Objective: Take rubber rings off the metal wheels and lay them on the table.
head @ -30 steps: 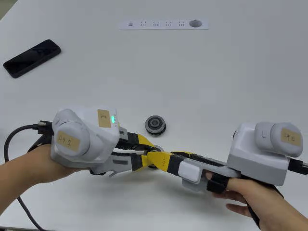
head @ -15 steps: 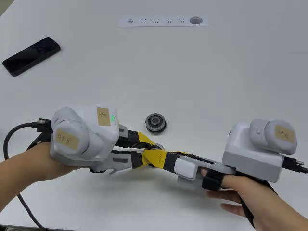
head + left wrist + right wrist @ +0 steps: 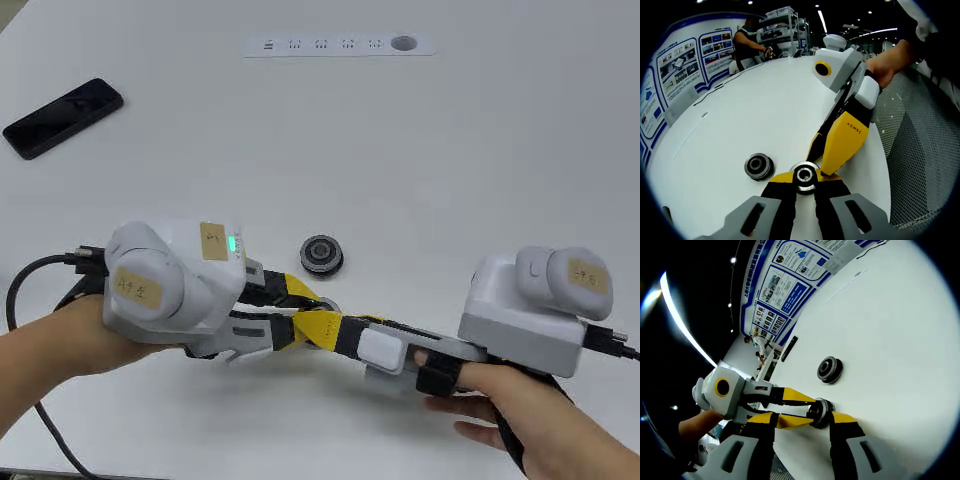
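Note:
A metal wheel (image 3: pixel 805 175) is held just above the white table (image 3: pixel 450 160), with my left gripper (image 3: pixel 805 181) shut on it from the left. My right gripper (image 3: pixel 815 417) comes in from the right and is shut on the rubber ring at the rim of the same wheel (image 3: pixel 821 412). In the head view the yellow jaws of both grippers cross at this wheel (image 3: pixel 326 303). A second wheel (image 3: pixel 322 254) with its black rubber ring lies flat on the table just beyond them. It also shows as the free wheel (image 3: pixel 759 166) in the left gripper view and the free wheel (image 3: pixel 830 369) in the right gripper view.
A black phone (image 3: pixel 62 117) lies at the far left of the table. A white power strip (image 3: pixel 340 45) sits along the far edge. A black cable (image 3: pixel 25 290) trails from the left gripper toward the near edge.
My right gripper has slid a little to the left, closer to the left gripper. The held wheel and the free wheel stay where they were.

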